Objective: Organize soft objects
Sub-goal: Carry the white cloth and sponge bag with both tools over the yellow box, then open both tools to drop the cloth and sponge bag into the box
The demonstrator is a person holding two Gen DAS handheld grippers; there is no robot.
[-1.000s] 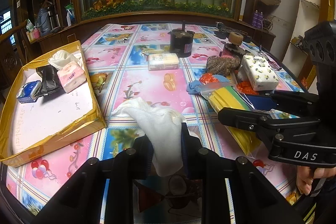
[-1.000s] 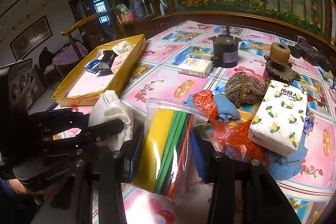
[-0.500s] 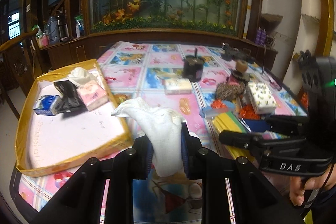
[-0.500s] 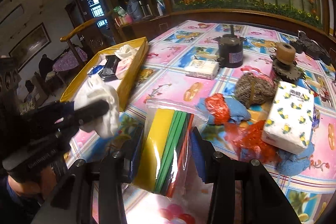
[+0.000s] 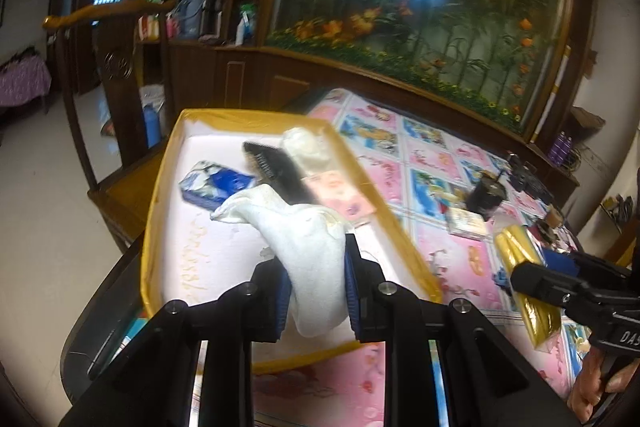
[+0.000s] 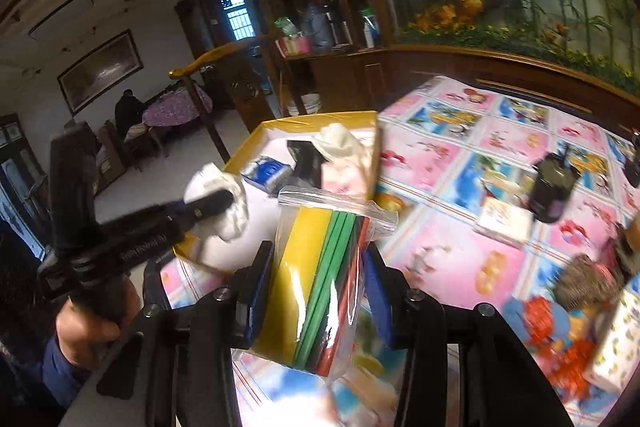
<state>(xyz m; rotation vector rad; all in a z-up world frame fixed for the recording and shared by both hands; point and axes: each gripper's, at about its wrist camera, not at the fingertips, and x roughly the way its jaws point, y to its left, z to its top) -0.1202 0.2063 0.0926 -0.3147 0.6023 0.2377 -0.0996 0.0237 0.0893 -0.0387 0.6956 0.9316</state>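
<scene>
The left tool (image 5: pixel 314 281) squeezes a floppy white cloth (image 5: pixel 308 243) over the yellow-edged box (image 5: pixel 384 211), the right tool (image 6: pixel 320 287) squeezes a clear bag of coloured sheets (image 6: pixel 320 267), and a slippery bag could slide out.

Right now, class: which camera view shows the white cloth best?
The left wrist view: the white cloth fills the centre, pinched in the left gripper. The right wrist view shows it small and partly hidden behind a finger.
</scene>
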